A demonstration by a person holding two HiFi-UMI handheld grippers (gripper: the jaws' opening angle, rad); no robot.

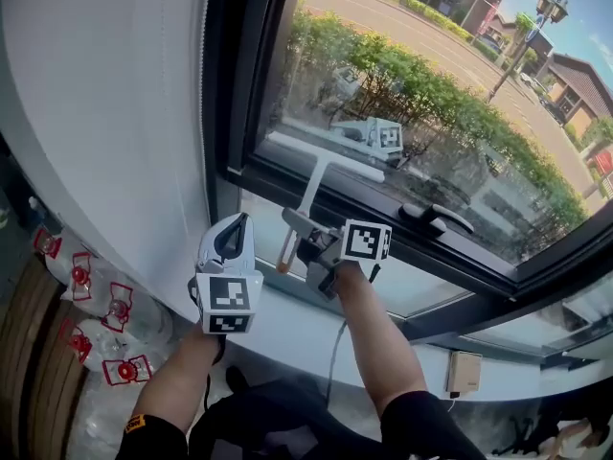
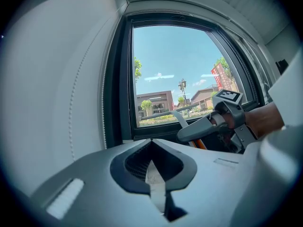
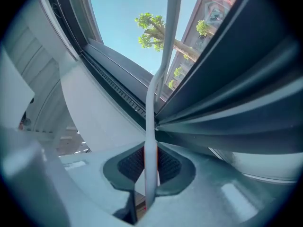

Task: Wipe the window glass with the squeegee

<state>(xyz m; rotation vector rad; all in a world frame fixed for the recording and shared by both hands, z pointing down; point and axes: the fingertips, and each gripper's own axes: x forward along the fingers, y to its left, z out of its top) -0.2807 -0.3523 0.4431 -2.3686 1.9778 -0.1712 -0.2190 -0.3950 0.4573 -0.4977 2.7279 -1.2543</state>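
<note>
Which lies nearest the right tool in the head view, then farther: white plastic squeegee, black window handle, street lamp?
1. White plastic squeegee, held in the right tool.
2. Black window handle, on the frame, right.
3. Street lamp, outside, upper right.

Hard daylight comes in through the window (image 1: 431, 113). The street outside is bright and saturated, and the glass carries faint reflections. Indoors the wall (image 1: 115, 113) is evenly lit, while the floor (image 1: 29, 372) lies in shade. Both gripper views are fisheye, with dark round corners and bowed lines, and their near foreground is soft. The right gripper view has a blue-green cast.
</note>
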